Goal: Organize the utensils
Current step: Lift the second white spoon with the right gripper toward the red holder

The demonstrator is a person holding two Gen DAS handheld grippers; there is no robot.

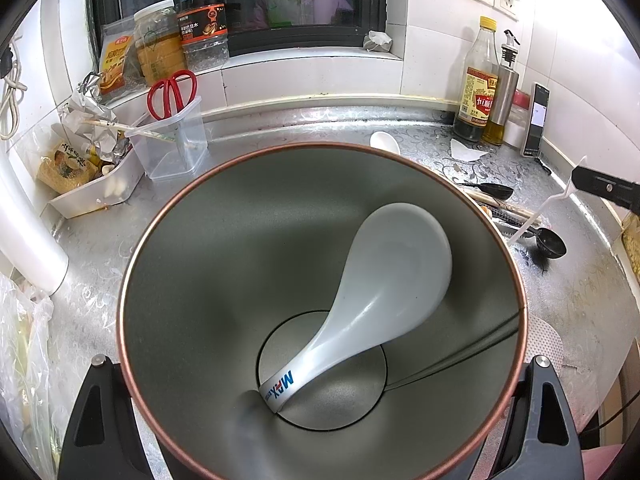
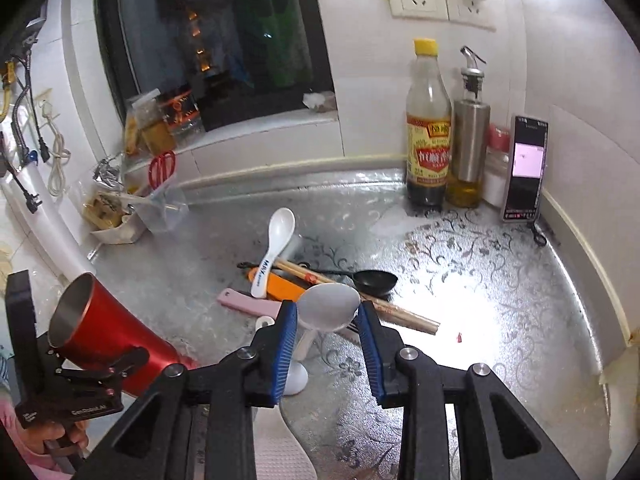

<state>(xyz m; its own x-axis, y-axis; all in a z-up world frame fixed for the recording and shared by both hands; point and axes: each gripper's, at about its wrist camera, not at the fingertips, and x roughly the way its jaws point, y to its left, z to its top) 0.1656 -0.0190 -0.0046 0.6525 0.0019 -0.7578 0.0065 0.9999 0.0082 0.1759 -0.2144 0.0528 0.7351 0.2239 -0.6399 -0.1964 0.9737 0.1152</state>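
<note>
Left tongs [image 2: 86,354]: clamped around a tilted red cup [image 2: 108,332], its mouth facing up.
Inside cup: a white spoon [image 1: 384,276], handle end at the bottom.
Right tongs [image 2: 328,316]: pinching a clear plastic spoon [image 2: 330,306] by its bowl.
Worktop [image 2: 480,320], middle: spoons, chopsticks [image 2: 360,296], a black ladle [image 2: 376,281] piled together.
Back right corner: bottles, a phone [image 2: 526,170].

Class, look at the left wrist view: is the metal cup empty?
No: a white ceramic spoon stands inside the cup, its handle end resting on the bottom.
</note>
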